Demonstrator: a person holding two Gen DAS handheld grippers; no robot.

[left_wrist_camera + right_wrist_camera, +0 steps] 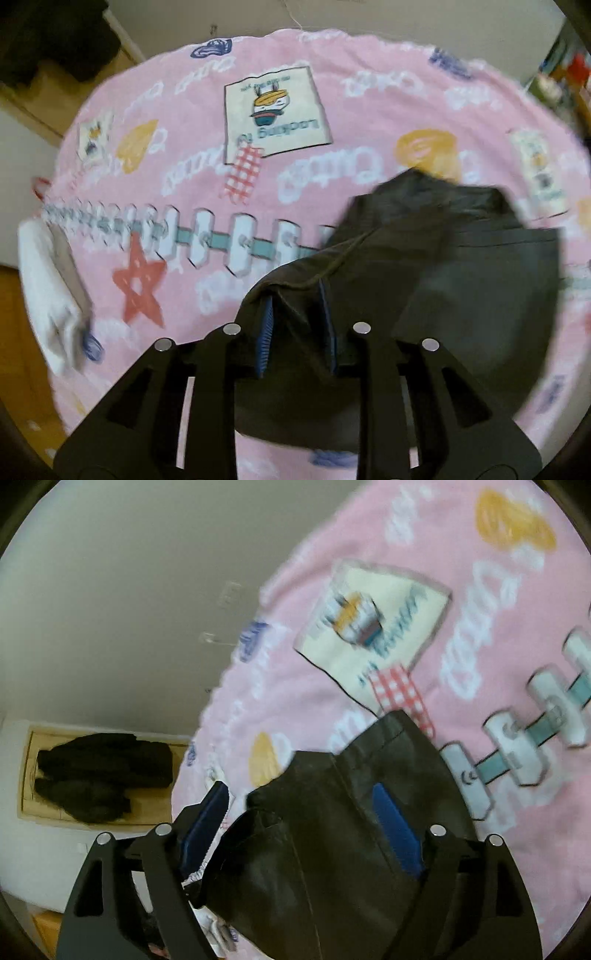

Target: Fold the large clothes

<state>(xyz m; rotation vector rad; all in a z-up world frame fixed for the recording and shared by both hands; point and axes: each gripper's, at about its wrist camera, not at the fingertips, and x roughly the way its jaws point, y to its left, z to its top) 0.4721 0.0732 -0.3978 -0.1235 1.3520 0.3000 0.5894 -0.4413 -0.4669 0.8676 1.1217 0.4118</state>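
Observation:
A dark grey-black garment (424, 280) lies bunched on a pink patterned blanket (192, 122). My left gripper (297, 325) is closed on a fold of its edge, with cloth pinched between the blue pads (265, 332). In the right wrist view the same dark garment (332, 830) fills the space between my right gripper's (306, 834) blue pads (397, 830). Those jaws stand wide apart, with cloth draped over and between them. The picture is blurred by motion.
The pink blanket (424, 554) covers a bed. A white folded cloth (48, 291) lies at the blanket's left edge. A pile of dark clothes (99, 775) sits on a wooden surface left of the bed. A plain wall (129, 572) stands behind.

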